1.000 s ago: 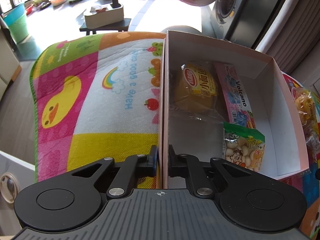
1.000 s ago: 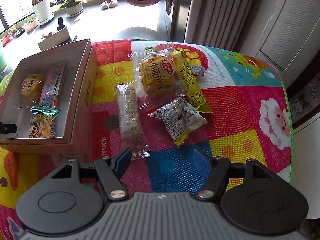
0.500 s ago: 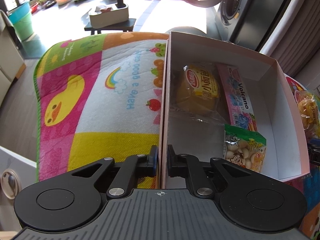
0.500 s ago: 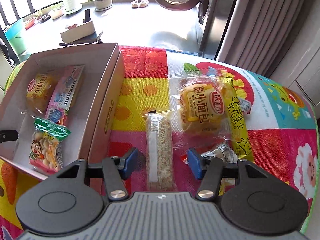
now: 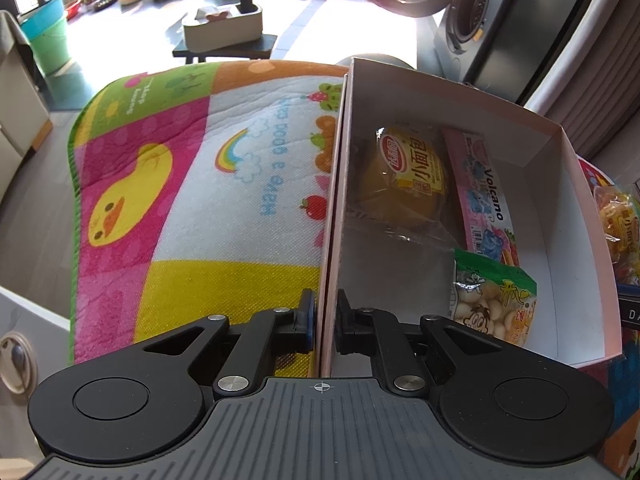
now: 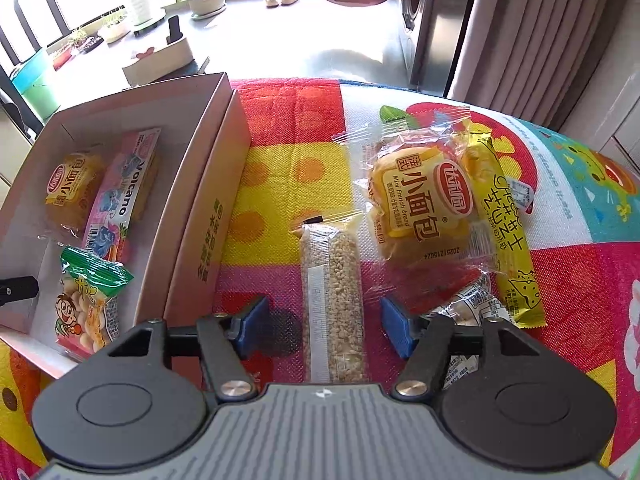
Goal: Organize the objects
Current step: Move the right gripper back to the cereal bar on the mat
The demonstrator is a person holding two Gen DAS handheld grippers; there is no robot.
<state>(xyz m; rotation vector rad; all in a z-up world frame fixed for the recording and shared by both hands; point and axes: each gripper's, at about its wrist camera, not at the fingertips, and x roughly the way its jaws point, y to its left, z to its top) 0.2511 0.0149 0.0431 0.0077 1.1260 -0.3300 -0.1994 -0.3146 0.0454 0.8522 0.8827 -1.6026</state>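
My left gripper (image 5: pixel 323 314) is shut on the near left wall of the open white cardboard box (image 5: pixel 334 200). Inside the box lie a yellow bread pack (image 5: pixel 412 168), a pink Volcano pack (image 5: pixel 480 192) and a green-topped snack bag (image 5: pixel 494 300). In the right wrist view the box (image 6: pixel 212 208) is at the left. My right gripper (image 6: pixel 322 330) is open, low over the mat, its blue pads either side of a long grain bar (image 6: pixel 334 304) in clear wrap. Beside it lie a yellow bread pack (image 6: pixel 416 204), a yellow cheese stick (image 6: pixel 508 232) and a silver packet (image 6: pixel 476 308).
Everything rests on a colourful children's mat (image 5: pixel 192 184) over a raised surface. Beyond its far edge are a floor, a low stool with a white tray (image 5: pixel 224 32), potted plants, a green bucket (image 5: pixel 48 40) and a washing machine (image 5: pixel 472 12) with its door open.
My right gripper has moved forward and down, so the grain bar now lies between its open pads. The left gripper has stayed shut on the box wall.
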